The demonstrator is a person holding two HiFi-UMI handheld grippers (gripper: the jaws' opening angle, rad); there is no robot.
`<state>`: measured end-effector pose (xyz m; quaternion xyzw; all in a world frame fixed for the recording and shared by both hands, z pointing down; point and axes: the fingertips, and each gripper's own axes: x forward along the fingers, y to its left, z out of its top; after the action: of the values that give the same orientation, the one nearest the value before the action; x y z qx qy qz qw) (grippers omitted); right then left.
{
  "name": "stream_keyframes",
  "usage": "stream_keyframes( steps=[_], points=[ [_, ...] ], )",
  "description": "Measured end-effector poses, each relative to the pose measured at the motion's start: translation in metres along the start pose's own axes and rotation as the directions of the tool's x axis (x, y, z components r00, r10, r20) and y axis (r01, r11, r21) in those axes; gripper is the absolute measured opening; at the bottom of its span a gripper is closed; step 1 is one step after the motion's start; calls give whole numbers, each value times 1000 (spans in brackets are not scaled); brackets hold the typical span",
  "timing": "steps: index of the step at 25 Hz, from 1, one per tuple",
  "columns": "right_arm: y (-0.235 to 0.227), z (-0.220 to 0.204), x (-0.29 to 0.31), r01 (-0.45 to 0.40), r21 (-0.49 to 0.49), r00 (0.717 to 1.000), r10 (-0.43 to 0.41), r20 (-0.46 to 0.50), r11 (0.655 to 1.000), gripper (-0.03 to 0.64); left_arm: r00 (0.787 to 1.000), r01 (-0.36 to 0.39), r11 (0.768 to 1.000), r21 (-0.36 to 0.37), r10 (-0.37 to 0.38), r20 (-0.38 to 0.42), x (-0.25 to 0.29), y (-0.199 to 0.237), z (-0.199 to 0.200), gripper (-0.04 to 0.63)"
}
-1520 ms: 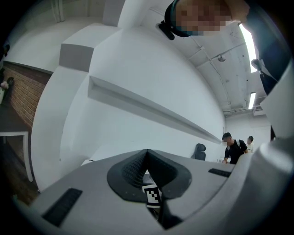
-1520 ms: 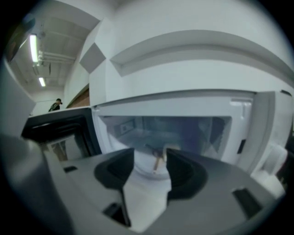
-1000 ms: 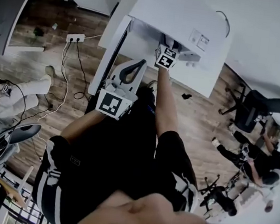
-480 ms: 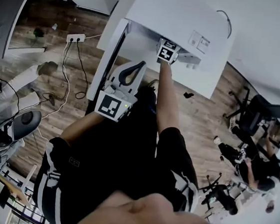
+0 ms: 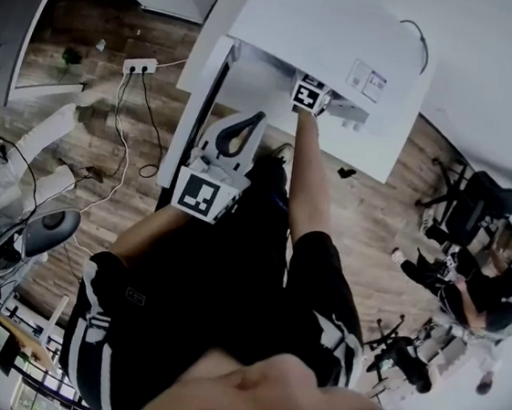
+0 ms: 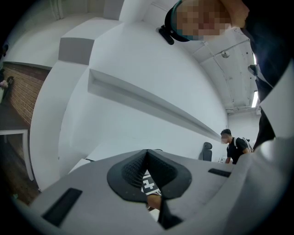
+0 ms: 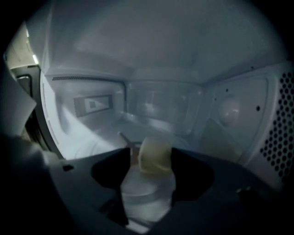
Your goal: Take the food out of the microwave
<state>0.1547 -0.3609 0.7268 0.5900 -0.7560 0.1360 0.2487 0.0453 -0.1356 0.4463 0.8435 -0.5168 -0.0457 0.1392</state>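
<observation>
Wood-plank floor (image 5: 372,231) carrying a power strip (image 5: 138,68) lies below the white microwave (image 5: 321,32).

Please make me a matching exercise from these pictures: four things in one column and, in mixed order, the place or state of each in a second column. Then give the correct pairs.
Column one
1. left gripper
2. right gripper
3. yellow food
4. power strip

Column two
A. lies on the wooden floor
B. jaws together, nothing held
C. sits on a white dish, between open jaws
D. reaches into the microwave, jaws apart

Pairs: 1-B; 2-D; 3-C; 4-A

The right gripper's jaws have just been opening, and the food stands between them.
</observation>
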Motion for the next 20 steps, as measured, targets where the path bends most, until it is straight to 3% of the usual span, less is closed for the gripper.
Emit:
stream_keyframes(
  steps=[3,5,12,16,20],
  points=[
    [-5,1,3,28,-6,1000,-28,6,1000,281,1000,2,1000,0,-2,-4,2,3,-1,31],
    [-9,1,3,49,-14,999,-49,6,999,225,1000,3,1000,-5,-3,-9,3,4,-2,32],
    [-4,-3,-6,49,-34,999,-48,16,998,209,1000,16,1000,-16,-17,-14,7,6,-1,31],
    [-1,-7,-17,70,-41,997,-70,19,997,150,1000,26,999,-18,-27,-10,7,6,0,32],
    [-1,-12,-19,68,-38,998,-68,4,997,134,999,30,999,-26,-30,-14,6,7,-1,32]
  ],
)
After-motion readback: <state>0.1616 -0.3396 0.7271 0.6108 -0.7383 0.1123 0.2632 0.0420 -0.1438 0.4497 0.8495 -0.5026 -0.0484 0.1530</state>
